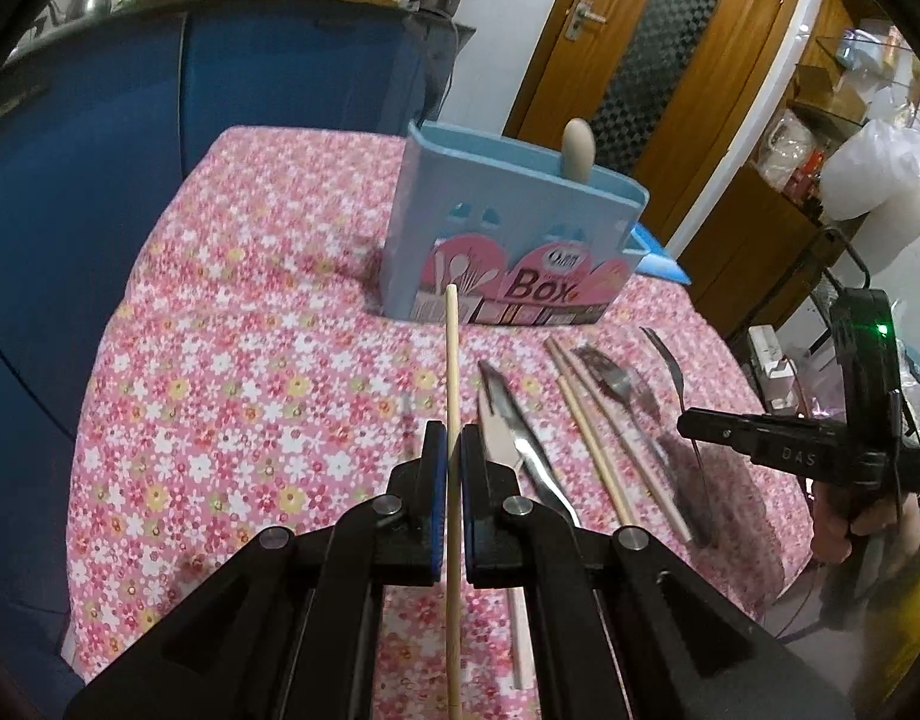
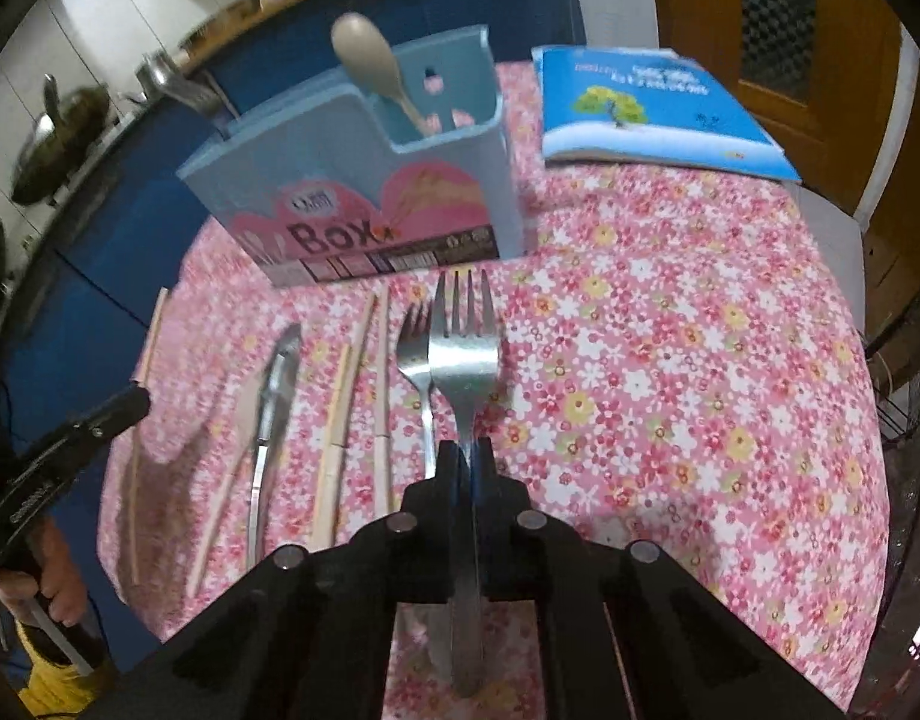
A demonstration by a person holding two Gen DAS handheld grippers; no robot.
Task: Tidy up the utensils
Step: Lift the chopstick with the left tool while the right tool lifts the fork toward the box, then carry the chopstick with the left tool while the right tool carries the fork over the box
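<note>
- Pale wood: one chopstick [image 1: 452,396] pinched between the blue pads of the left gripper [image 1: 453,438], raised off the cloth, tip pointing toward the far holder.
- Steel fork [image 2: 464,354] clamped by its handle in the right gripper [image 2: 466,450], tines pointing away, just near of the holder.
- Blue utensil holder [image 2: 363,180] upright at the far middle of the table; a beige spoon [image 2: 369,69] stands in its right compartment.
- Left on the floral tablecloth [image 2: 670,360]: second fork [image 2: 414,354], loose chopsticks [image 2: 339,414], what looks like a knife [image 2: 273,396], blurred.
- Blue booklet [image 2: 652,108] far right.
</note>
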